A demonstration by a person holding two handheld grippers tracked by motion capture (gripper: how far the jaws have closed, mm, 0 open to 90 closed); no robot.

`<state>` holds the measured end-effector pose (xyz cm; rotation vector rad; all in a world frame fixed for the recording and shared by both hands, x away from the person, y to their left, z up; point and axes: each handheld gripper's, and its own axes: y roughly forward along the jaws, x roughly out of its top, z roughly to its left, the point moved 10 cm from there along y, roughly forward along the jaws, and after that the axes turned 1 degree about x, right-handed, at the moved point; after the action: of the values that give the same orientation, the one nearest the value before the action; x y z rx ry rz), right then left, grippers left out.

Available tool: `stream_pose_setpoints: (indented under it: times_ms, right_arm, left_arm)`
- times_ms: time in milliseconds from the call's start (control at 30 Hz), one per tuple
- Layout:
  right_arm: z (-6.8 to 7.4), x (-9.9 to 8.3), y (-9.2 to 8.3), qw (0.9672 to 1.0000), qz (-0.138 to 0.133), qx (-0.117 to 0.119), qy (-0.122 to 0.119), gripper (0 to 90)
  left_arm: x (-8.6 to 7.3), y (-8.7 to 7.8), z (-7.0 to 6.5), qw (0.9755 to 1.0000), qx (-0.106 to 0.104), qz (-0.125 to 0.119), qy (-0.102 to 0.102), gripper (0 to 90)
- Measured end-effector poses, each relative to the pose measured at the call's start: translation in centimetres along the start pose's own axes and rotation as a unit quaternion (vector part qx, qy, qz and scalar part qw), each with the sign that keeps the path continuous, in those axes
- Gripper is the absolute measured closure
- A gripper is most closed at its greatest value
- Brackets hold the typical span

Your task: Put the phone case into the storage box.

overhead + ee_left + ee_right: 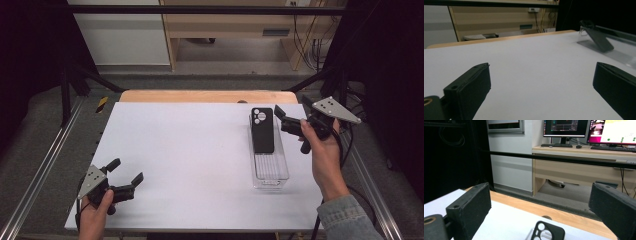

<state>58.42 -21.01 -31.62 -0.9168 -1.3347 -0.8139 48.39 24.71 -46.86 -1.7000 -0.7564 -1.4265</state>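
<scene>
A black phone case (262, 129) leans tilted on the far end of a clear plastic tray (270, 172) at the right of the white table (190, 150). My right gripper (292, 106) is held just right of the case, open, with nothing between its jaws. In the right gripper view the case's camera cut-out (547, 231) shows low between the open jaws of that gripper (541, 202). My left gripper (126, 170) rests near the table's front left corner, open and empty. From the left gripper view, the case (599, 40) and tray (621, 51) lie far off at the right, beyond the gripper (541, 92).
A wooden strip (200, 96) runs along the table's far edge. Metal rails (45, 165) flank both sides. Beyond the table stand a wooden desk (584, 170) with monitors (566, 127) and a black crossbar (554, 158). The table's middle is bare white surface.
</scene>
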Motion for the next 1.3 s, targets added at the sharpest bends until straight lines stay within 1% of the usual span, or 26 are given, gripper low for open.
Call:
stream_pose_setpoints:
  times_ms: [100, 233, 367, 500, 533, 667, 800, 900, 1067, 1300]
  right_arm:
    - [-0.5, -0.4, -0.9, 1.0000, 0.000, -0.004, 0.003, 4.4]
    - [-0.8, -0.9, -2.0, 1.0000, 0.001, -0.004, 0.004, 4.3]
    - [-1.1, -1.1, -3.0, 1.0000, 0.005, -0.005, 0.004, 4.0]
    - [-1.3, -1.3, -3.7, 1.0000, 0.007, -0.004, 0.005, 4.0]
    - [-1.4, -1.4, -3.9, 1.0000, 0.008, -0.003, 0.001, 4.0]
    - [-1.7, -1.7, -4.6, 0.9999, 0.009, -0.007, 0.005, 4.0]
    - [-2.1, -1.8, -5.3, 0.9999, 0.006, -0.009, 0.009, 3.7]
    - [-2.3, -1.9, -5.7, 0.9999, 0.007, -0.011, 0.006, 3.6]
    - [-2.6, -2.0, -6.3, 0.9999, 0.005, -0.013, 0.008, 3.6]
    - [-2.7, -2.6, -6.9, 0.9999, 0.010, -0.010, 0.007, 3.6]
  left_arm:
    - [-0.2, -0.2, 0.0, 1.0000, 0.002, 0.002, -0.002, 1.5]
    - [-0.3, -0.5, 0.1, 1.0000, 0.005, 0.005, 0.001, 1.5]
    - [-0.3, -0.5, 0.0, 1.0000, -0.001, 0.004, -0.001, 1.4]
    - [-0.4, -0.5, 0.1, 1.0000, -0.001, 0.005, -0.001, 1.5]
    - [-0.4, -0.5, 0.1, 1.0000, -0.001, 0.005, -0.001, 1.5]
    - [-0.4, -0.5, 0.1, 1.0000, -0.002, 0.006, 0.001, 1.5]
    - [-0.3, -0.4, -0.2, 1.0000, -0.009, 0.004, 0.001, 1.5]
    - [-0.3, -0.4, -0.2, 0.9999, -0.010, 0.005, 0.001, 1.6]
    - [-0.3, -0.4, -0.2, 0.9999, -0.010, 0.005, 0.002, 1.5]
    - [-0.3, -0.5, -0.2, 0.9999, -0.009, 0.005, 0.003, 1.5]
